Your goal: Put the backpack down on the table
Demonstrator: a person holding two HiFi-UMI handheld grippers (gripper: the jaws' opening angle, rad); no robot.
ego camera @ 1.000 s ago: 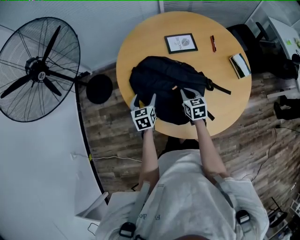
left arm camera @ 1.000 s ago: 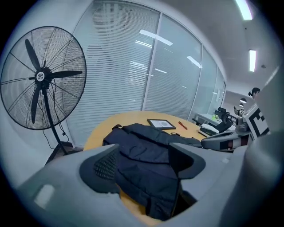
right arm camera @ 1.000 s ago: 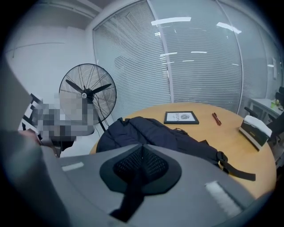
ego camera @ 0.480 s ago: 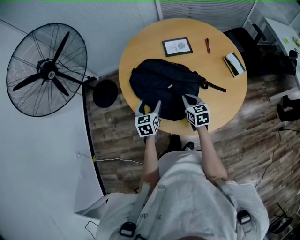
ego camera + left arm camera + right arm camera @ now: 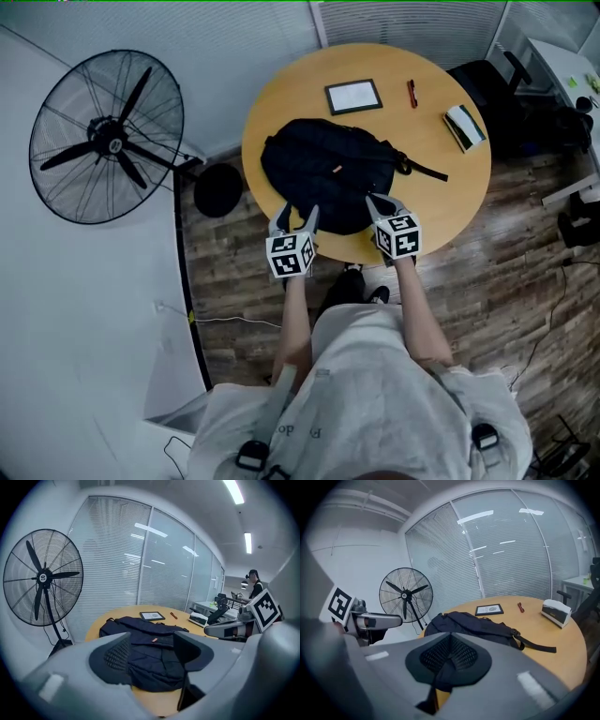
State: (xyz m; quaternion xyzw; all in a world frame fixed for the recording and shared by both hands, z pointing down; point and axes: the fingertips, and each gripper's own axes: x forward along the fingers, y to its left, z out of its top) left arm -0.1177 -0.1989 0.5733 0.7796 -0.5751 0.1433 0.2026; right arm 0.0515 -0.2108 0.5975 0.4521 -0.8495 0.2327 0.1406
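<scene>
We see backpack flat on desk, upper centre. Left hand-held gripper just below it: jaws apart, just been closing, nothing btwn. Right hand-held gripper: jaws together, empty.

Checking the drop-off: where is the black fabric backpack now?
In the head view the black fabric backpack lies flat on the round wooden table, on its left half, the dark-framed tablet beyond it.
</scene>
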